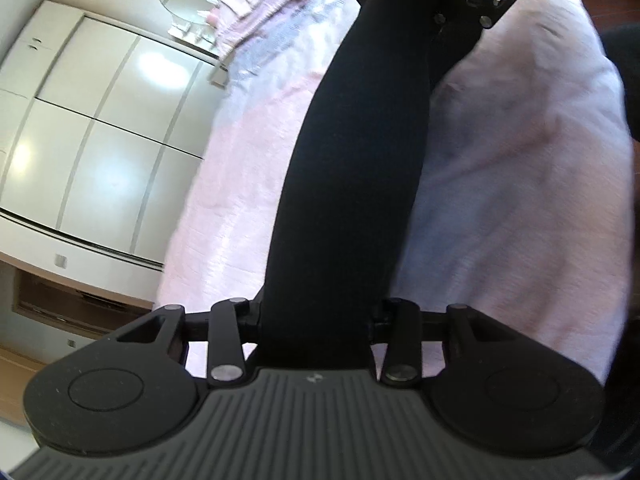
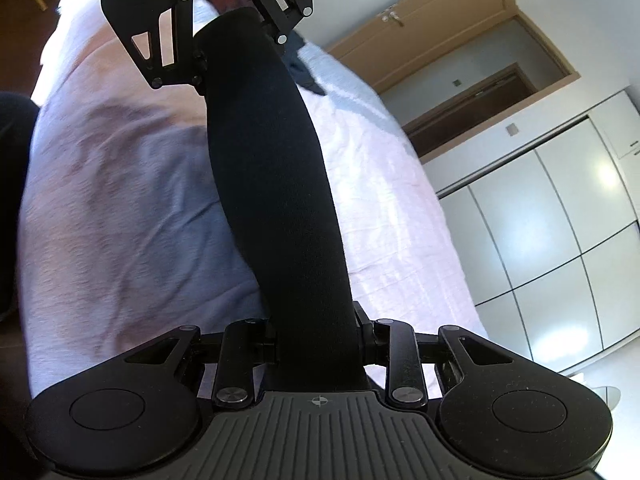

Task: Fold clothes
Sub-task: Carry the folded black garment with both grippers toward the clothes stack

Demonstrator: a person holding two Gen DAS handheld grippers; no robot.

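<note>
Both tongs are clamped on one thing here: a long black garment (image 1: 352,168), rolled or bunched into a thick tube, stretched taut between them above the bed (image 1: 520,200). In the left wrist view, the left tongs (image 1: 316,320) are pinched tight on the near end, fabric filling the narrow gap between the fingers (image 1: 224,336). At the far end, up at the top of that view, the right tongs (image 1: 436,12) grip the other end. Switch to the right wrist view and it mirrors: right tongs (image 2: 318,344) squeezed shut on the cloth, left tongs (image 2: 236,28) biting it at the top. The garment hangs over the middle of the bed, running across the pink and pale blue bedspread (image 2: 120,200); whether it touches the cover, I cannot tell. White wardrobe doors (image 1: 100,128) stand beyond the bed's edge, a wooden door (image 2: 460,60) further off.
</note>
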